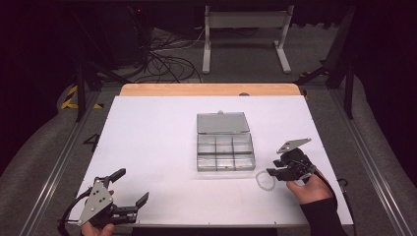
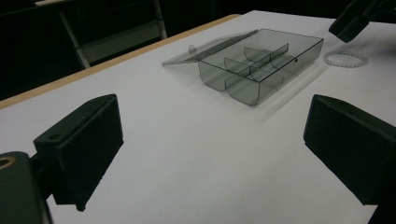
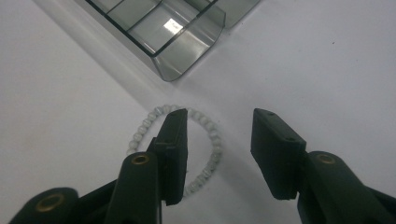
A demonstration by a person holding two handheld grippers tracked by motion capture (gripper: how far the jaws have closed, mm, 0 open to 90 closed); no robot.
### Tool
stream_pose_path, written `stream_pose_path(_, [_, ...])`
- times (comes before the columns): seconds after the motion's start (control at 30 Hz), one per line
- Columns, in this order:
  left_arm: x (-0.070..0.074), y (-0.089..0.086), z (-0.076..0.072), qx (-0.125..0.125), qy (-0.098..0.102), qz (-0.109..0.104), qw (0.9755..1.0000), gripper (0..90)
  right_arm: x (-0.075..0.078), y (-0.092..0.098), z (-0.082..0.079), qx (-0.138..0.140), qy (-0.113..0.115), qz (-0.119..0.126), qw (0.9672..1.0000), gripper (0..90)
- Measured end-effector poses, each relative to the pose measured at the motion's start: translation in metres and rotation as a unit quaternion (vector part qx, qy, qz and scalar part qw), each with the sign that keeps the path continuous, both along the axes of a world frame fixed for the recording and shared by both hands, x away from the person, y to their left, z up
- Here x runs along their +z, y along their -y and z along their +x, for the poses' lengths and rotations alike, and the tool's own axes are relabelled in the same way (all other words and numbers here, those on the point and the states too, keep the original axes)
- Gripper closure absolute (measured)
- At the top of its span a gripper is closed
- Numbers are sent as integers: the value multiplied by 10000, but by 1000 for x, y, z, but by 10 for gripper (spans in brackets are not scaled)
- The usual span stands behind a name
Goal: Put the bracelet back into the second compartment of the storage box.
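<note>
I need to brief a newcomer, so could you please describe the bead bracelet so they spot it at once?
On the white table, find the smoky clear plastic compartment box. Off its near right corner lies a small ring of pale whitish beads, the only loose item, under the right claw.

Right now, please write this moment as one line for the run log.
right gripper: open, one jaw inside white beaded bracelet | left gripper: open, idle | smoky clear plastic compartment box: lid open | table

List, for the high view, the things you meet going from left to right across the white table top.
left gripper → clear compartment box with its lid open → white bead bracelet → right gripper, its jaws over the bracelet.
</note>
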State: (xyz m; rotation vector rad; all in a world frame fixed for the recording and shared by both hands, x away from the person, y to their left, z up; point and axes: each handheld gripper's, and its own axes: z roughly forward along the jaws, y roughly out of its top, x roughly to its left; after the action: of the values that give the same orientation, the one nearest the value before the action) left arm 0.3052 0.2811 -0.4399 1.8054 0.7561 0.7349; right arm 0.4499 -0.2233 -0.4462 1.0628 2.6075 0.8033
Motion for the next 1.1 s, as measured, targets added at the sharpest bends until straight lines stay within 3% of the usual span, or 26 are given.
stream_pose_path(0.43, [0, 0, 0, 16, -7, 10, 10000, 54, -10, -6, 3, 30, -277, -287, 9992, 680])
stream_pose_path(0.9, [0, 0, 0, 20, -11, 10, 10000, 55, -18, -10, 5, -49, -345, -503, 9981, 842])
stream_pose_path(1.1, [0, 0, 0, 18, 0, 15, 10000, 55, -18, -11, 5, -115, -373, -495, 9980, 858])
